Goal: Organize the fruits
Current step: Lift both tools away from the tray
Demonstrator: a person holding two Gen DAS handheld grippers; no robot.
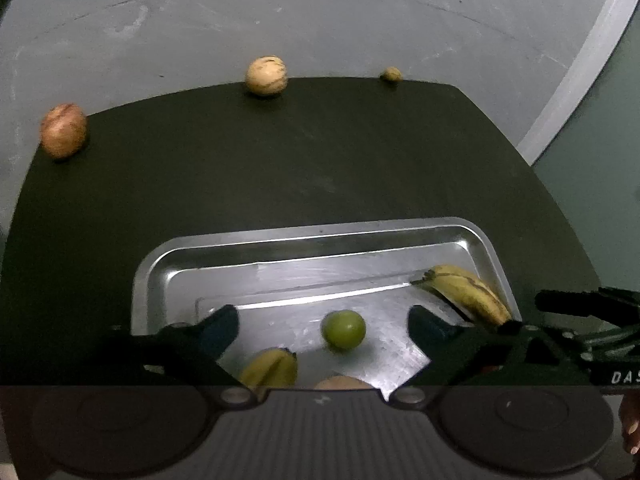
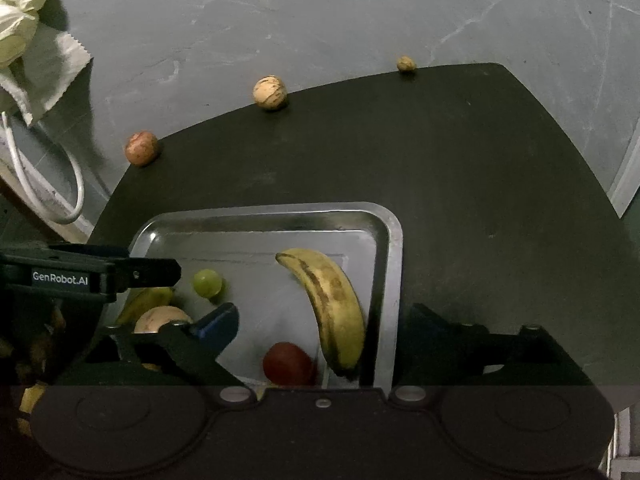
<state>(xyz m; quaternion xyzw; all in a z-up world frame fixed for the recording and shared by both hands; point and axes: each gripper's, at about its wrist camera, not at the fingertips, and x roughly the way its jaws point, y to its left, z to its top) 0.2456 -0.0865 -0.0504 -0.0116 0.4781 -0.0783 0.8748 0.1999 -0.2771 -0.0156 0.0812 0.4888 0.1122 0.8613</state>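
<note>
The shiny rectangular metal tray at lower centre holds two yellow bananas, a small green round fruit and a red round fruit; both grippers' jaws stand released, empty.

tray: showing silver, shiny metal with pale streaks
banana by the tray's right wall: showing yellow with brown speckling and a dark stripe
small round fruit in the tray: showing plain green
round fruit at the tray's near edge: showing dark red
table under the tray: showing matte black
fruit beyond the tray, far left: showing reddish-brown, mottled
fruit beyond the tray, middle: showing pale tan with dark flecks
floor: showing grey with whitish scuffs
</note>
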